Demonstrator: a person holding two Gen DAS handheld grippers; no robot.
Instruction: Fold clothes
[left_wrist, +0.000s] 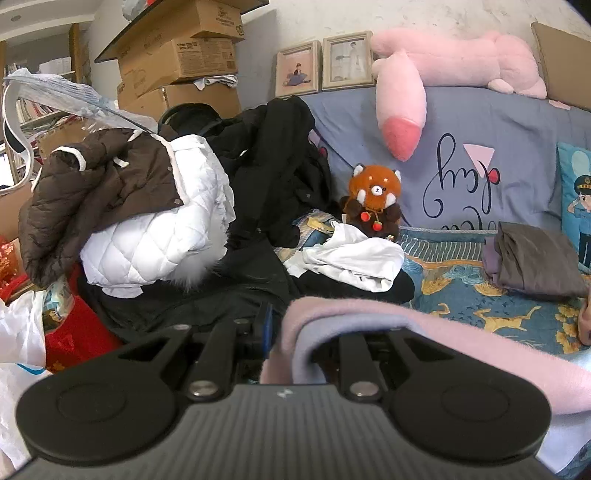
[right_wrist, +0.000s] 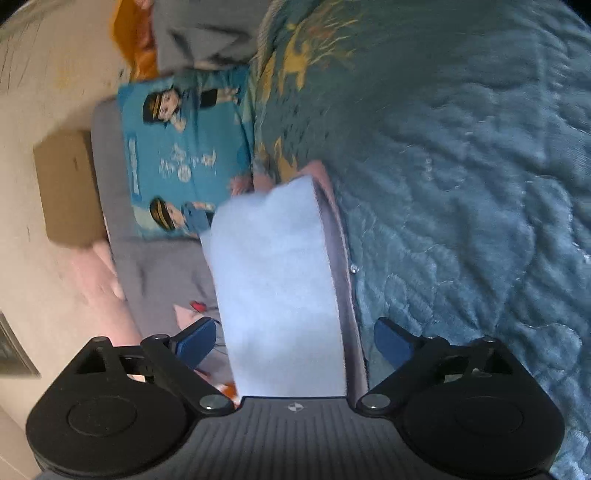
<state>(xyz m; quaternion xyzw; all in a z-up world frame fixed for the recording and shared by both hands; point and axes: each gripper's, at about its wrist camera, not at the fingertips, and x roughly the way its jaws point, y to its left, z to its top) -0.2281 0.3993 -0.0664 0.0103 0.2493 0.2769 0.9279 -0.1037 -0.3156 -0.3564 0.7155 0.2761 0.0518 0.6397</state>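
The left gripper (left_wrist: 295, 332) pinches the fuzzy pink-and-pale-blue garment (left_wrist: 424, 332) above the teal patterned bedspread (left_wrist: 461, 295); the right gripper (right_wrist: 293, 339), fingers spread clear, should re-grip squarely before folding.

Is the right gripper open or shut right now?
Open: the right gripper has its jaws spread, clear of the fleece garment between them.

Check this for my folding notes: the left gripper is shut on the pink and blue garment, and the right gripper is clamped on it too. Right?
Not quite. The left gripper is shut on the pink and blue garment, but the right gripper is not clamped: its blue fingers stand wide apart, the garment passing between them untouched. The right wrist view shows this.
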